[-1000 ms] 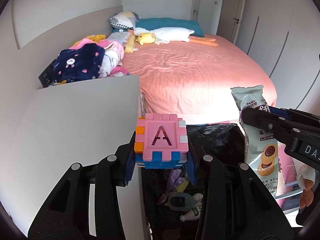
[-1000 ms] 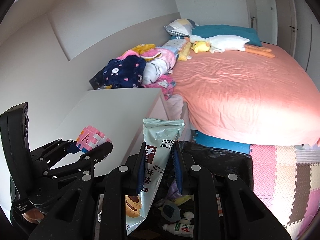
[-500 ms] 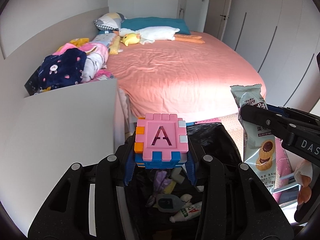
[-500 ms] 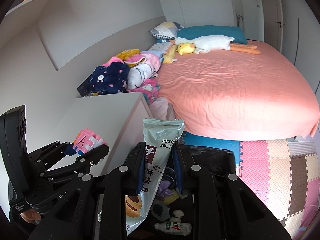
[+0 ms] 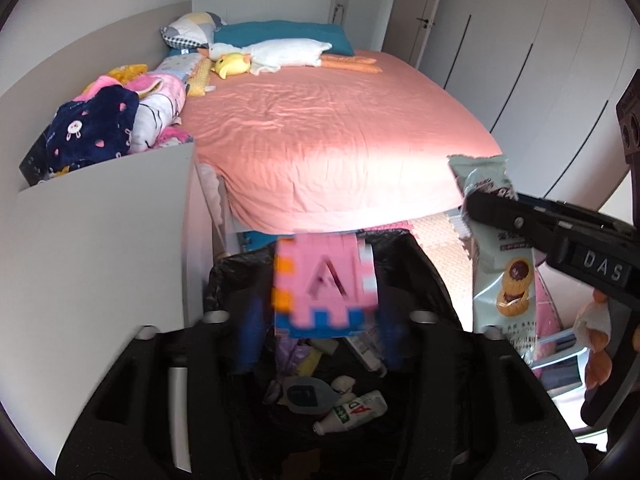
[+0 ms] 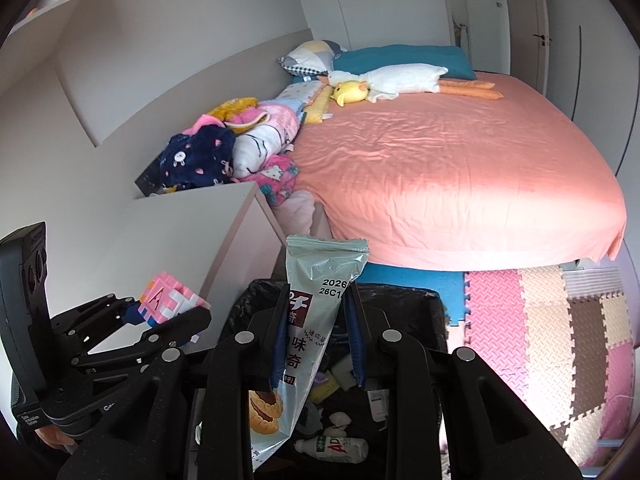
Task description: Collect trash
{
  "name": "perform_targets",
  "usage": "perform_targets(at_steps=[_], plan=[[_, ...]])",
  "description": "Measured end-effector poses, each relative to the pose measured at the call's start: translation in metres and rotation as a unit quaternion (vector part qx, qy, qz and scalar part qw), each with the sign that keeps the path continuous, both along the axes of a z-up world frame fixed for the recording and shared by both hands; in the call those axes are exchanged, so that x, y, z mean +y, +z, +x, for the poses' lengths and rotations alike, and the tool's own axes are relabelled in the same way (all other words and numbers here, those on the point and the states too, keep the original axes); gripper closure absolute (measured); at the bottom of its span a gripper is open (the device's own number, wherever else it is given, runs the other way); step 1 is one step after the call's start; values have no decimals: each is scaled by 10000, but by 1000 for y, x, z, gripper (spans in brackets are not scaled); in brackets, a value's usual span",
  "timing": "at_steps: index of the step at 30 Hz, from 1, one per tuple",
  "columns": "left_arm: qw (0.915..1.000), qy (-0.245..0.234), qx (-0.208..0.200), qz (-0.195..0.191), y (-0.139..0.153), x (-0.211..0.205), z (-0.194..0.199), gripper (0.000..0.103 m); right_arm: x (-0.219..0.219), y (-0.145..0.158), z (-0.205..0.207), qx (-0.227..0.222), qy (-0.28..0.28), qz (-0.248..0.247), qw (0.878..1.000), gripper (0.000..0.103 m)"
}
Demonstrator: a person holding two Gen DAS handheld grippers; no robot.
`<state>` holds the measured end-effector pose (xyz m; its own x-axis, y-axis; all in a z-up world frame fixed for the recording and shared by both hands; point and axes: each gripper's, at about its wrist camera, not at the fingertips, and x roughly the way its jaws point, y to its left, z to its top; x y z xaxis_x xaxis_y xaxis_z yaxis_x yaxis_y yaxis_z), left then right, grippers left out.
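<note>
Over the black-lined bin (image 5: pixel 424 256), two items held and neither yet dropped. Foam cube (image 5: pixel 326 286), pink-faced with a cut-out "A", blue underside, orange and white tabs at the edges, sits between the blue pads of the left gripper (image 5: pixel 320 320); blurred in the left wrist view, so whether clamped or just slipping free cannot be told. Same cube (image 6: pixel 168 300) seen from the right wrist view between the left tool's fingers, above the bin's left edge. Snack wrapper (image 6: pixel 308 344), pale mint, pinched upright in the narrow right gripper (image 6: pixel 316 336), its lower end hanging inside the bin mouth.

Already in the bin (image 6: pixel 436 304): a small white bottle (image 5: pixel 354 412) lying on its side, a grey pouch (image 5: pixel 304 394), bits of purple and yellow wrapping. So collection judged well under way, with these two pieces left to drop.

Readable: "2026" and "26C1" printed near the wrapper's top seal, large Chinese characters below, cookie pictures toward the bottom. "AD" in red on the bottle label. "DAS" on the right tool's arm in the left wrist view. Finer print too small to read.

Beyond: white cabinet (image 5: pixel 100 240) at left, bed (image 5: pixel 332 136) with salmon sheet, foam floor mats (image 6: pixel 532 320).
</note>
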<state>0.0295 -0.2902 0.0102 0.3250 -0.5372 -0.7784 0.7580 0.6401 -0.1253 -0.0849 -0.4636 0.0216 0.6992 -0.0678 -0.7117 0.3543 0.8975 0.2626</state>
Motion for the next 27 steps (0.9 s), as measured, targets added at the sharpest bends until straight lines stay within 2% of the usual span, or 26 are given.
perform_targets(at_steps=[1,2,3,4,7,15,27], plan=[[10000,71,-36,23,1,1,0,6,-1,0,-2,1,-23,13,10000,49],[9998,173,-130,-15,3,4,0,6,-3,2,-5,-56,-114,43,9999,41],[9997,197,-141,-15,3,5,0,6,-5,4,-8,-141,-201,69,9997,29],[9997,227,-98,9,3,6,2,6,-5,4,-9,-164,-222,73,9996,25],[9994,352,-27,47,3,8,8,6,-8,6,-9,-160,-251,58,9995,23],[9994,206,-241,122,3,3,5,6,-10,5,-8,-155,-249,63,9995,22],[9994,255,-216,59,4,5,8,6,-9,4,-7,-126,-217,61,9997,22]])
